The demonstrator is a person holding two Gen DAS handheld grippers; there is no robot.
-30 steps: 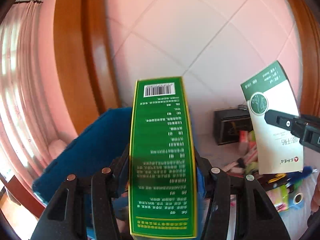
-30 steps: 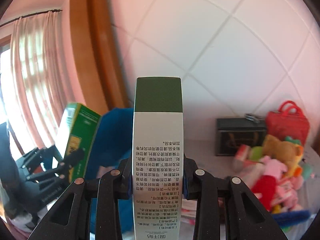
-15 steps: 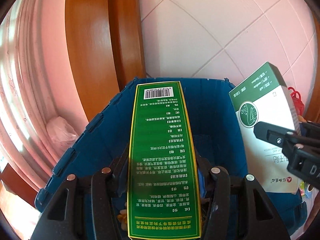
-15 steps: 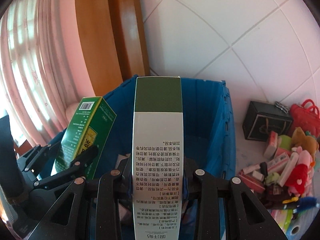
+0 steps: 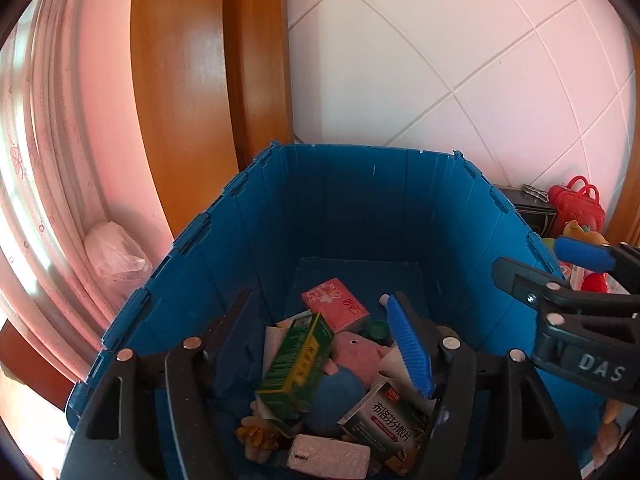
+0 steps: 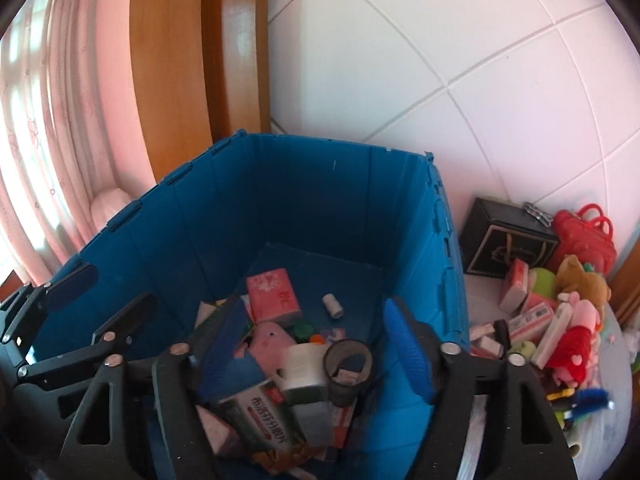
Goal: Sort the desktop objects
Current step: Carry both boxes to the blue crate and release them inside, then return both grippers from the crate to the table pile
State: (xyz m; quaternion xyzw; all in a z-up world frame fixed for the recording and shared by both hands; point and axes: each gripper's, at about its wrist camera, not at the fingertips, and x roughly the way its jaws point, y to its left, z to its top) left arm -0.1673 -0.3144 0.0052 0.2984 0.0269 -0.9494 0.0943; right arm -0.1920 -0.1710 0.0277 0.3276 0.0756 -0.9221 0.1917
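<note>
My left tongs (image 5: 324,344) hang released over the blue crate (image 5: 360,200); the jaws have just been opening and nothing is between them. At 6 o'clock from their gap the green medicine box (image 5: 298,364) lies tilted on the heap at the crate's bottom, leaning on a pink plush pig (image 5: 358,354). At 12 o'clock from that box sits a pink tissue pack (image 5: 335,309). At 5 o'clock lies a dark green and white box (image 5: 384,416) with Chinese lettering, and at 6 o'clock, near the frame's lower edge, a pale speckled block (image 5: 328,456). At 3 o'clock my right tongs (image 5: 548,272) reach in above the crate's right rim.

My right tongs (image 6: 312,332) are likewise released, the jaws having just been opening, with nothing pressed between the pads. Below their gap a white and green box (image 6: 302,364) shows blurred among the crate's contents, beside a dark ring-shaped roll (image 6: 347,362); I cannot tell whether it has come to rest. At 12 o'clock a small white cylinder (image 6: 333,305) lies on the crate floor. At 9 o'clock my left tongs (image 6: 80,300) show over the near left wall.

Outside the crate, at 3 o'clock, the desk (image 6: 608,428) carries a dark gift box (image 6: 504,244), a red handbag (image 6: 584,232), a brown teddy bear (image 6: 584,280) and a jumble of small boxes and toys (image 6: 540,320).
</note>
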